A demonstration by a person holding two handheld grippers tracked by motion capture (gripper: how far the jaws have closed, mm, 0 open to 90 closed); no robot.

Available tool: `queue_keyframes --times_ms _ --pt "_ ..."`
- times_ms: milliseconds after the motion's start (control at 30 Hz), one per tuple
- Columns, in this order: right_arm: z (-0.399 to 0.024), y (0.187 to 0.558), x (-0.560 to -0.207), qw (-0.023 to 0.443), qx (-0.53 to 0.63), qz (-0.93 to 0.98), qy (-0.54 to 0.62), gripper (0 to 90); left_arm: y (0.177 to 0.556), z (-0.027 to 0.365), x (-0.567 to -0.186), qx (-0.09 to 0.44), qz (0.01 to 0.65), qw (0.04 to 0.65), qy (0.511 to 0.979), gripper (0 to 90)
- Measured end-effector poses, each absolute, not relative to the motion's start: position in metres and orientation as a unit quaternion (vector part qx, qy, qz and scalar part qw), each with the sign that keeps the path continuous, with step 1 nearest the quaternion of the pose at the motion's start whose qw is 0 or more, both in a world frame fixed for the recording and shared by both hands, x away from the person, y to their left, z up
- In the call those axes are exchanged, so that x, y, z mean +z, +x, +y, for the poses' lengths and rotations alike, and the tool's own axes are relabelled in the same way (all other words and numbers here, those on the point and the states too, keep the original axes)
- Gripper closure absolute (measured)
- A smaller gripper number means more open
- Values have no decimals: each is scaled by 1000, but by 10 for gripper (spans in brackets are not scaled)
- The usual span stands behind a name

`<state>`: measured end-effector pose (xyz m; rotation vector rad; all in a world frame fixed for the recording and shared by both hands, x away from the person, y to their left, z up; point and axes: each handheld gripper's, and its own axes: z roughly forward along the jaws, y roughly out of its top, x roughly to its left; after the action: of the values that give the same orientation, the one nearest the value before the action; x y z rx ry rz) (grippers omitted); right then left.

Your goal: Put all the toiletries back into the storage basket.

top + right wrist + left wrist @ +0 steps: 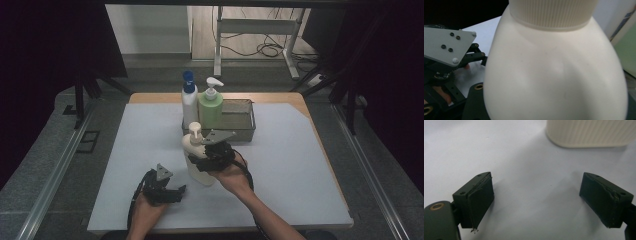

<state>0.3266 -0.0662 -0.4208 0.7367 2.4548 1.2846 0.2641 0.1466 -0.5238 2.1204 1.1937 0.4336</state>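
Both forearms were bare, with no sleeve or glove on them. The left gripper [176, 191] was a black frame of screwed struts with a brass-coloured bush on its body, a black cable looping off it, and two blocky black jaws whose pads [480, 202] looked worn and frayed at the edges. The right gripper [200, 161] was of the same black make, and each carried a grey three-cornered plate [447, 46] set with small dark screws and white studs at the corners.
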Motion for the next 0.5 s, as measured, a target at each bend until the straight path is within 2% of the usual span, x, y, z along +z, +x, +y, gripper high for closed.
queue_keyframes --times_ms 500 --pt "-89 329 -398 149 444 845 257 393 264 147 -524 165 455 329 811 119"
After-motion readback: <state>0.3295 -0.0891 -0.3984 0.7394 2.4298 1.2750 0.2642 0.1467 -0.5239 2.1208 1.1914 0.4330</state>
